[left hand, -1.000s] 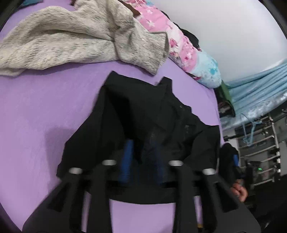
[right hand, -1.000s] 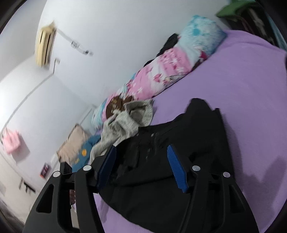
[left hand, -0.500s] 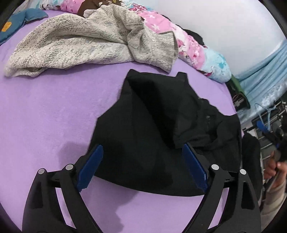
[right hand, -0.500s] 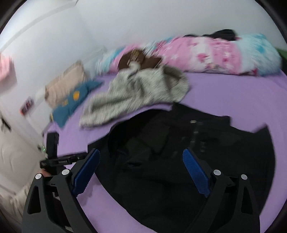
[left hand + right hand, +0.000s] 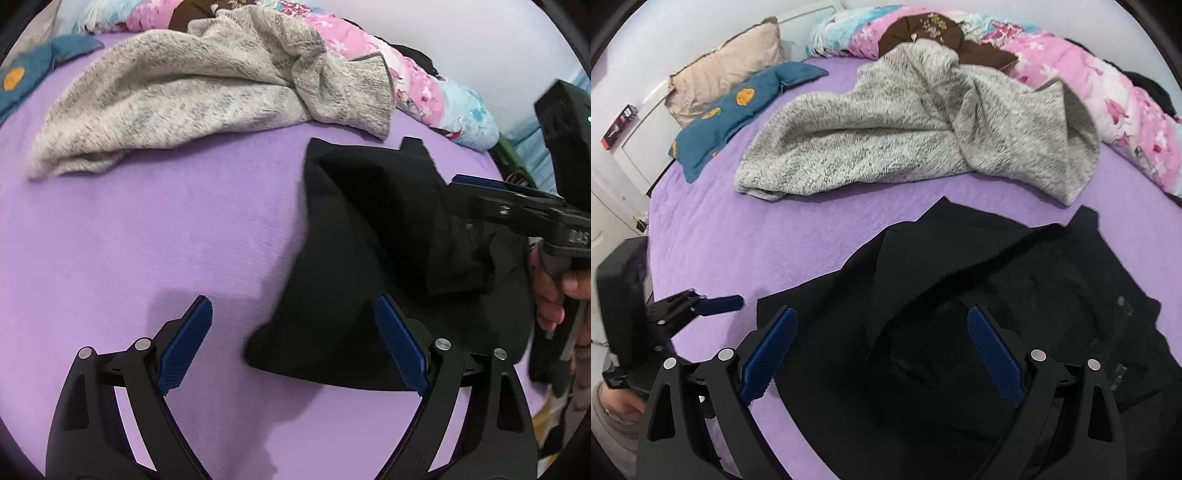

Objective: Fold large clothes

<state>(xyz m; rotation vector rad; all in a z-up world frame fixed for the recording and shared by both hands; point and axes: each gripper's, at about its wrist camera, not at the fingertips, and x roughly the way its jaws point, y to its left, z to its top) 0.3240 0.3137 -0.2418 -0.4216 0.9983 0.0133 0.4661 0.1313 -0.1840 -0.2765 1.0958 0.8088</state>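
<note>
1. While both of my tools hovered over the purple bed [image 5: 166,229], the black garment [image 5: 960,295] lay part-folded on it, one flap already doubled over the body.
2. My left hand-held gripper [image 5: 293,347] stood wide with nothing pinched; only the garment's near corner sat between its blue pads, untouched, at about 3 o'clock of the gap.
3. My right hand-held gripper [image 5: 882,358] was equally wide and empty above the dark cloth; its jaws, like the left's, had just been opening.
4. I judged one fold finished and the next not yet begun.
5. The next move, as I read it, called for pinching two edges of the loose side at 3 o'clock and carrying them across evenly.
6. The grey fleece [image 5: 905,129] lay well clear at 12 o'clock, awaiting its turn.
</note>
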